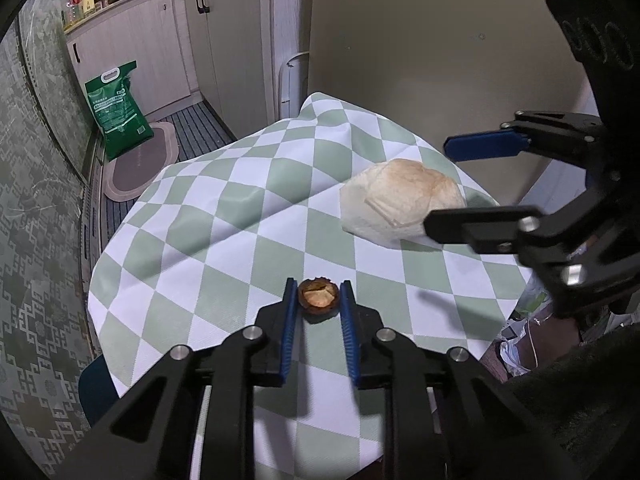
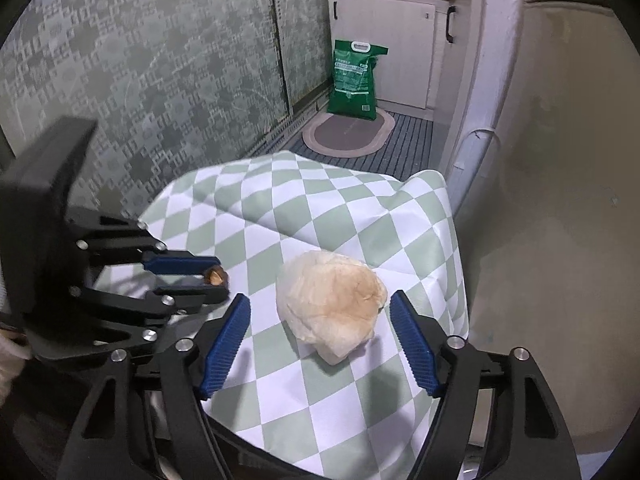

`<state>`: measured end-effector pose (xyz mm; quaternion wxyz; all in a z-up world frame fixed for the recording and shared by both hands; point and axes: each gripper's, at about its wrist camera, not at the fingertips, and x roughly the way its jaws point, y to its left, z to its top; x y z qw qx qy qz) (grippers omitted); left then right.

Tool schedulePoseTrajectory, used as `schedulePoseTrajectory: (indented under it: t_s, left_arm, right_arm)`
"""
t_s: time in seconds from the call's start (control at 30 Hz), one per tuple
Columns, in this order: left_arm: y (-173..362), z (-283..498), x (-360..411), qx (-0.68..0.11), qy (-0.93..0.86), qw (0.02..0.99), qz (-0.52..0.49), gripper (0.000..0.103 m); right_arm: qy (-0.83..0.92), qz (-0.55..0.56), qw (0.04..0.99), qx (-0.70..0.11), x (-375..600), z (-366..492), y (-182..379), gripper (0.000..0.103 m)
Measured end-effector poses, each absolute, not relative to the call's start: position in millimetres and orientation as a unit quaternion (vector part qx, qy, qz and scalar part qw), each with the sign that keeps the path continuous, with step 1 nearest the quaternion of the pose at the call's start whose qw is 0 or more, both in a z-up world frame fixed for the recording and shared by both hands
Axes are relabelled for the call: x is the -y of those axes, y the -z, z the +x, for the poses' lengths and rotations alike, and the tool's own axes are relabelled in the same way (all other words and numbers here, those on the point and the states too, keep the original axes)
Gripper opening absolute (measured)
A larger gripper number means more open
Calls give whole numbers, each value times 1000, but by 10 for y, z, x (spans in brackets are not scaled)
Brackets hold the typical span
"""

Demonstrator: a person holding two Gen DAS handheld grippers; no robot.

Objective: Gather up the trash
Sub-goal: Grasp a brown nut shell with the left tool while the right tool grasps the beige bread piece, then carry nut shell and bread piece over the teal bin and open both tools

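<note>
A small brown nutshell (image 1: 319, 300) rests on the green-and-white checked tablecloth (image 1: 224, 216). My left gripper (image 1: 318, 283) is shut on it, a blue pad touching each side. The right wrist view shows the same nutshell (image 2: 216, 275) pinched at the left gripper's (image 2: 221, 276) tips. A crumpled, brown-stained paper wad (image 1: 400, 200) lies further right on the cloth. My right gripper (image 2: 319, 299) stands open astride the paper wad (image 2: 332, 304), with both pads a little clear of it. From the left wrist view the right gripper (image 1: 436, 185) comes in from the right.
A beige wall (image 1: 440, 60) runs close behind the table. The cloth (image 2: 452, 240) drops off at the table's far edge. On the floor beyond are a green sack (image 1: 120, 114), an oval mat (image 1: 140, 164) and white cabinets (image 1: 224, 40). Patterned glass panels (image 2: 160, 80) stand at the left.
</note>
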<state>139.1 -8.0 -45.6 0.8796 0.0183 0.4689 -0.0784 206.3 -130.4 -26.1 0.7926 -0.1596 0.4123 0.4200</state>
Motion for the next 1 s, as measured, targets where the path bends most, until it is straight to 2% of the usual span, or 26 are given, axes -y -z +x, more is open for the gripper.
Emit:
schedulePoseTrajectory:
  t_s: [0.27,0.33,0.4,0.53,0.67,1.0]
  left_arm:
    - [332,1319,-111,-454,67,889,-1,23]
    - [292,1295,-157,-449,66,891,-8,23]
    - [265,1275,-187,-445,65,893,-11,23]
    - [207,1237,-230,-437,63,897,-16,23]
    - [125,1174,-278,-425,60,903,-23,23]
    - [-59,1048,-486,-399,44,915,-48,23]
  right_arm:
    - [-410,-199,787,-417,1135,2033,408,51]
    - [-409,-204,785,-418,1105,2031,426,43]
    - [-405,-211,785,-419,1078,2030,445,40]
    - [-405,-210,786,-418,1061,2029,434,27]
    - [-411,-198,786,-417,1053,2030,371,23]
    - [-462,-105,770,-426,1061,2074,148,23]
